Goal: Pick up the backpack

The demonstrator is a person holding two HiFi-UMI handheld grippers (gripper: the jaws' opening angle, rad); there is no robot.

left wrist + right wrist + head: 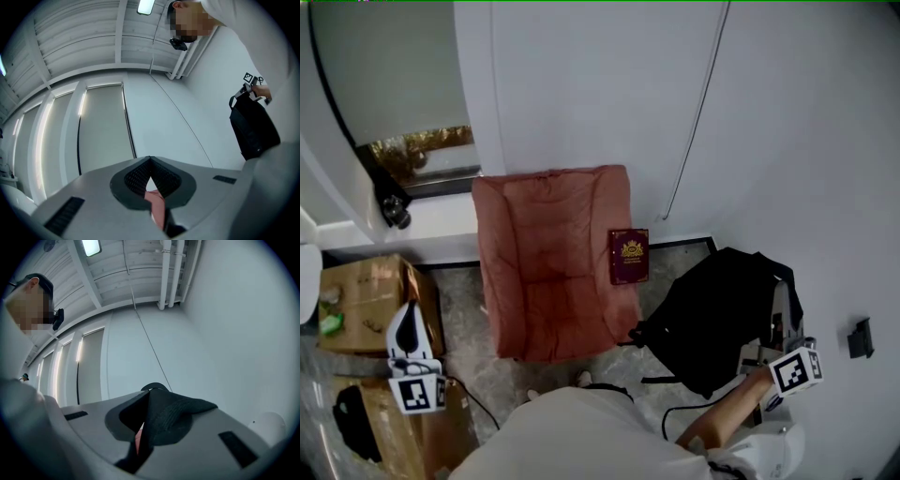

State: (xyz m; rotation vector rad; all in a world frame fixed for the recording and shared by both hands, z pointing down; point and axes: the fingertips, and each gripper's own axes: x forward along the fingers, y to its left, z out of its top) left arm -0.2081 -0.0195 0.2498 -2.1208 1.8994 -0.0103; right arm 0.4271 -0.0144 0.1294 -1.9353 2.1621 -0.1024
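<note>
One backpack (717, 314), one armchair (548, 262), one booklet (629, 256), two cardboard boxes (366, 300).

Black backpack (717, 314), soft fabric, slumped. It hangs upright at the right of the scene, close to the white wall (825, 141). Its black webbing strap (174, 414) is pinched in the right gripper's (150, 401) closed jaws. Unclear whether its base touches the floor.

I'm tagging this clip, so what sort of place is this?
Likely a plain indoor room, perhaps an office corner: a pink armchair by a white wall, cardboard boxes, and a blind-covered window.
</note>
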